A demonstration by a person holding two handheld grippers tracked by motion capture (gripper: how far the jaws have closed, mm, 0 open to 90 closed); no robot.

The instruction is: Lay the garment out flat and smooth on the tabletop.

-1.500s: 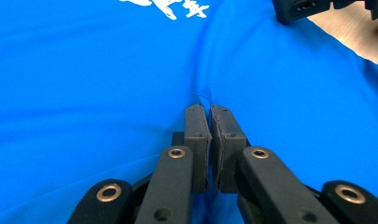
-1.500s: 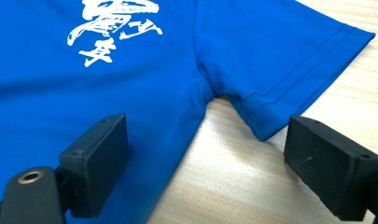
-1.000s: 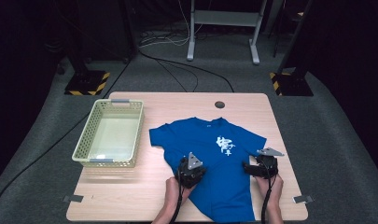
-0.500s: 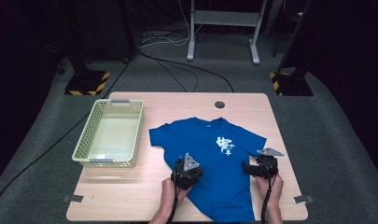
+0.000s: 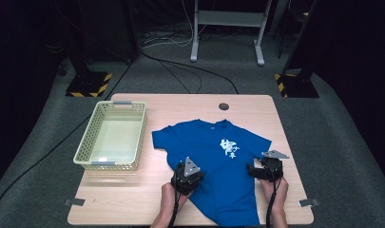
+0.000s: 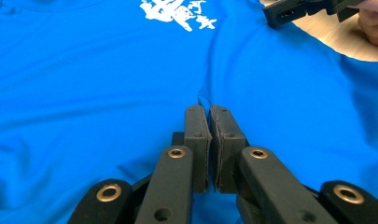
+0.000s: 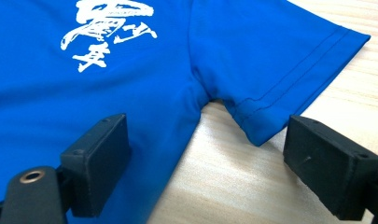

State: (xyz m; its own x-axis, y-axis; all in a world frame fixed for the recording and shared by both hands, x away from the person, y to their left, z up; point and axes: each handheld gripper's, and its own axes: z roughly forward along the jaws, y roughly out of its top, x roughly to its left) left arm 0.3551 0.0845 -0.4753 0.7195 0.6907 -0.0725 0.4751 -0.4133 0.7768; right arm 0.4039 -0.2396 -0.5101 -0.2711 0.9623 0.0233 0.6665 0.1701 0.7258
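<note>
A blue T-shirt [image 5: 214, 147] with a white print lies flat, front up, on the wooden table [image 5: 128, 199]. My left gripper [image 5: 196, 172] rests on the shirt's lower left part. Its jaws are shut, with a small raised fold of the blue cloth [image 6: 203, 99] pinched at the tips of the left gripper [image 6: 209, 112]. My right gripper [image 5: 254, 170] sits at the shirt's right side, below the sleeve. In the right gripper view, the right gripper [image 7: 207, 154] stands open and low over the table. One pad [image 7: 100, 158] is over the shirt's body [image 7: 130, 74], the other beyond the sleeve [image 7: 280, 60].
A pale yellow mesh basket [image 5: 85, 148] stands on the left half of the table with nothing in it. A round cable hole [image 5: 223, 106] sits near the table's far edge. Bare wood lies along the front left. Dark floor, cables and stands surround the table.
My left gripper has shifted slightly to the left and toward the person, still shut on the cloth. The right gripper has kept still.
</note>
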